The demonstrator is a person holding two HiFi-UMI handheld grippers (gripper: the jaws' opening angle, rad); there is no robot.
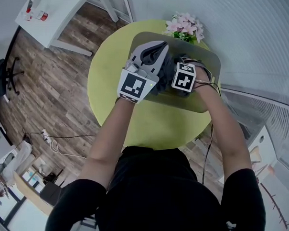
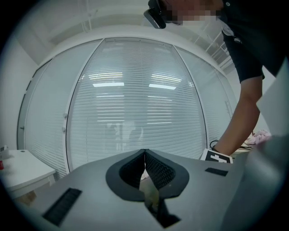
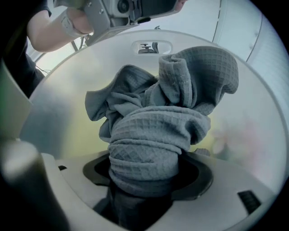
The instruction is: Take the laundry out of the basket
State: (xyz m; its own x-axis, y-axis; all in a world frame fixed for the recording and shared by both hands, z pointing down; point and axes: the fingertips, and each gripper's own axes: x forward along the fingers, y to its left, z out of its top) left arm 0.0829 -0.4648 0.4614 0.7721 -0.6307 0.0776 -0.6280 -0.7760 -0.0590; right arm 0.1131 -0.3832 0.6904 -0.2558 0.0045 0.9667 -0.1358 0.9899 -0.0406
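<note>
A grey waffle-weave towel (image 3: 158, 131) lies bunched inside the grey laundry basket (image 3: 257, 117). My right gripper (image 3: 144, 180) is down in the basket, shut on a thick fold of that towel, which fills the whole gap between the jaws. In the head view the basket (image 1: 208, 102) stands on a round yellow-green table (image 1: 149, 124), and a little of the towel (image 1: 165, 71) shows between the two grippers. My left gripper (image 1: 153, 51) hovers over the basket's far left part. Its jaws (image 2: 144, 155) are shut with nothing in them and point at the window blinds.
A pot of pink flowers (image 1: 186, 27) stands on the table just behind the basket. A white table (image 1: 49, 18) is on the wooden floor at upper left, a cable and socket strip (image 1: 47, 138) lie on the floor at left. A blinds-covered glass wall (image 2: 144, 103) curves nearby.
</note>
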